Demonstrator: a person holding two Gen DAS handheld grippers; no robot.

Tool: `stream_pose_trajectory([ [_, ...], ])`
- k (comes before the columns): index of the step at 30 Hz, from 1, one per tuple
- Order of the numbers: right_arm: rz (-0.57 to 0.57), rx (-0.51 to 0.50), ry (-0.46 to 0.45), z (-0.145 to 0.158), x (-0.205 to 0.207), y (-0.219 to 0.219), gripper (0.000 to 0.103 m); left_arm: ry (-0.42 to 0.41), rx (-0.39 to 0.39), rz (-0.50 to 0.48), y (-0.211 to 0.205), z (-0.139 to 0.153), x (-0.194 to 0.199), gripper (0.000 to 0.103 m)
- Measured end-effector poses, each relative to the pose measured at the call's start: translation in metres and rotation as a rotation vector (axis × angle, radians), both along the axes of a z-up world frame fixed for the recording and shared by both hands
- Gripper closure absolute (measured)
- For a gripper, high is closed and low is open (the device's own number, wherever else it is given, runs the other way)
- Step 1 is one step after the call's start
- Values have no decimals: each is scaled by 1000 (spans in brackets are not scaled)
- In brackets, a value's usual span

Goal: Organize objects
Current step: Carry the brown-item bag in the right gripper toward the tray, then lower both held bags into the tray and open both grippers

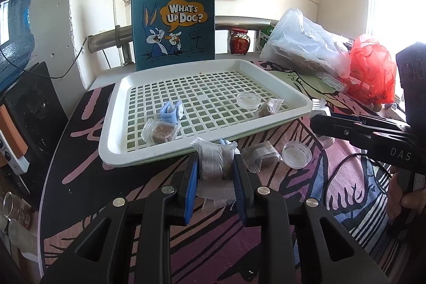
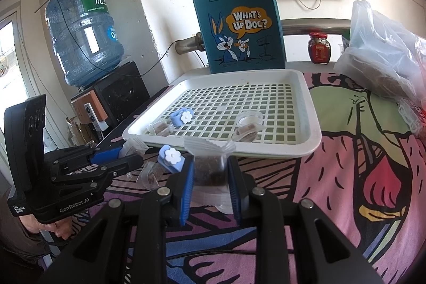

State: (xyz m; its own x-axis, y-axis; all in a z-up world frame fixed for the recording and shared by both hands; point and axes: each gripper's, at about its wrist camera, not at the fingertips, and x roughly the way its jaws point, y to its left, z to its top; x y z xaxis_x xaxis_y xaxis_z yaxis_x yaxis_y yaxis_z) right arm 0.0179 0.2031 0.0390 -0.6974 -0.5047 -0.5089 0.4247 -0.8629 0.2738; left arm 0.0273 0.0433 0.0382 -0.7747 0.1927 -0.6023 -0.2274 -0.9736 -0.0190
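Snack packet [image 1: 213, 164] | clenched between left fingers [image 1: 192, 172] | right fingers [image 2: 188, 177] grasping another packet [image 2: 210, 169]

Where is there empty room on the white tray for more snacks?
The back of the white tray, toward the blue bag, is bare grid. So is the middle gap between the blue flower clip and the clear round lid. The front edge is crowded with two wrapped snacks.
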Motion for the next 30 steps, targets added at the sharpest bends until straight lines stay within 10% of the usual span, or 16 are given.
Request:
stream_pose_trajectory([
  [16, -56, 34, -18, 56, -71, 28, 79, 3, -22, 50, -46, 38, -78, 79],
  [30, -94, 203, -238, -14, -165, -9, 76, -165, 5, 125, -59, -14, -148, 71],
])
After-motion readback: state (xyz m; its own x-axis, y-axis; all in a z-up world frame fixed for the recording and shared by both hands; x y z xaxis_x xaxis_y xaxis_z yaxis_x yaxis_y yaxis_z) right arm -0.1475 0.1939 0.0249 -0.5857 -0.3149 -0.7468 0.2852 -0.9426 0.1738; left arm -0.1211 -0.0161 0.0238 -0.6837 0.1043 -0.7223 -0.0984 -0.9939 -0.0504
